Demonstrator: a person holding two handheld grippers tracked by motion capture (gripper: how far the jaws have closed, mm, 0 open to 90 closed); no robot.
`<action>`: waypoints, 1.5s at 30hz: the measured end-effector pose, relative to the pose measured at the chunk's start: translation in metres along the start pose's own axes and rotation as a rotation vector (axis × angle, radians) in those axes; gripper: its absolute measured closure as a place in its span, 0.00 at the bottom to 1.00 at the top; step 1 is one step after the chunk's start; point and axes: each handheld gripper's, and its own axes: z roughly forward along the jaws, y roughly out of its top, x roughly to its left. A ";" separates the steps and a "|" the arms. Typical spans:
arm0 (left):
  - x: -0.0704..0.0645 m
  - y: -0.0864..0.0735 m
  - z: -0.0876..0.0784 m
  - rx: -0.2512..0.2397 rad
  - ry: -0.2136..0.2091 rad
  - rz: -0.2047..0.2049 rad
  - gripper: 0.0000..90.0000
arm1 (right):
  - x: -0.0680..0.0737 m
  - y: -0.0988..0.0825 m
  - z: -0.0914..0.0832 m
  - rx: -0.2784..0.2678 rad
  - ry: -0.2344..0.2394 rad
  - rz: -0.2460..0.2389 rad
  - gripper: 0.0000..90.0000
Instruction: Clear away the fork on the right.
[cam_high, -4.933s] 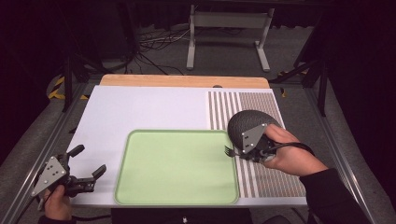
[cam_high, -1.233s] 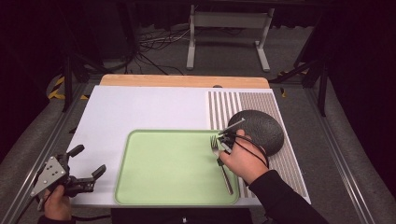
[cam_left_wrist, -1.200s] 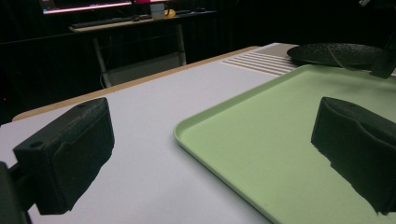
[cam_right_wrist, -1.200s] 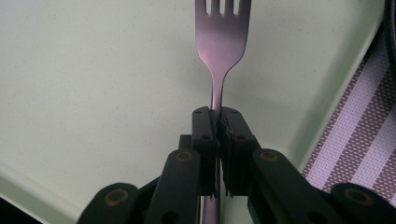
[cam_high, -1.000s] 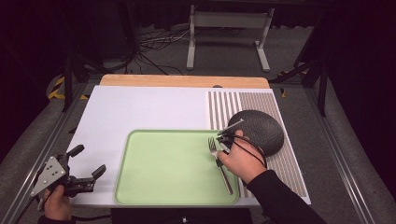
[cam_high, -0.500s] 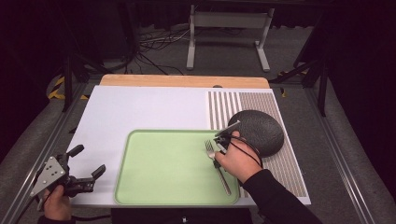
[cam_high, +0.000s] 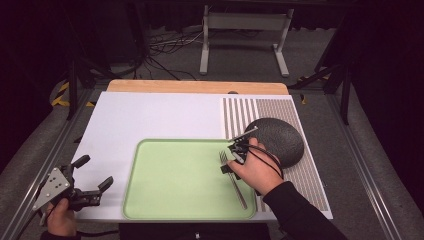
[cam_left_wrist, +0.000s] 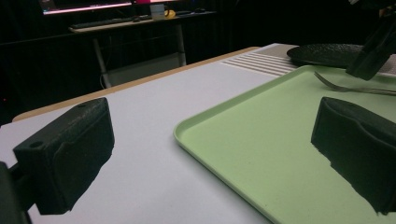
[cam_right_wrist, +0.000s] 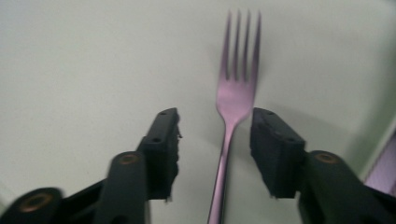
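My right gripper (cam_right_wrist: 215, 140), jaws just spread, straddles the slim metal fork (cam_right_wrist: 232, 116): light, stiff, slippery; best pinched at the neck between my pads

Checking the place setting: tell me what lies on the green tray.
One fork lies on the green tray, near its right edge; the right gripper and hand cover its middle, jaws just opened astride it.
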 end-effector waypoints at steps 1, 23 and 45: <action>0.000 0.000 0.000 0.000 0.000 0.000 0.00 | 0.001 0.001 0.001 -0.027 0.002 -0.030 0.44; 0.000 0.000 -0.001 0.001 0.001 0.002 0.00 | 0.003 0.007 0.017 -0.202 0.117 -0.503 0.96; 0.000 0.000 0.000 -0.001 0.000 0.003 0.00 | -0.003 0.003 0.036 -0.118 0.052 -0.536 1.00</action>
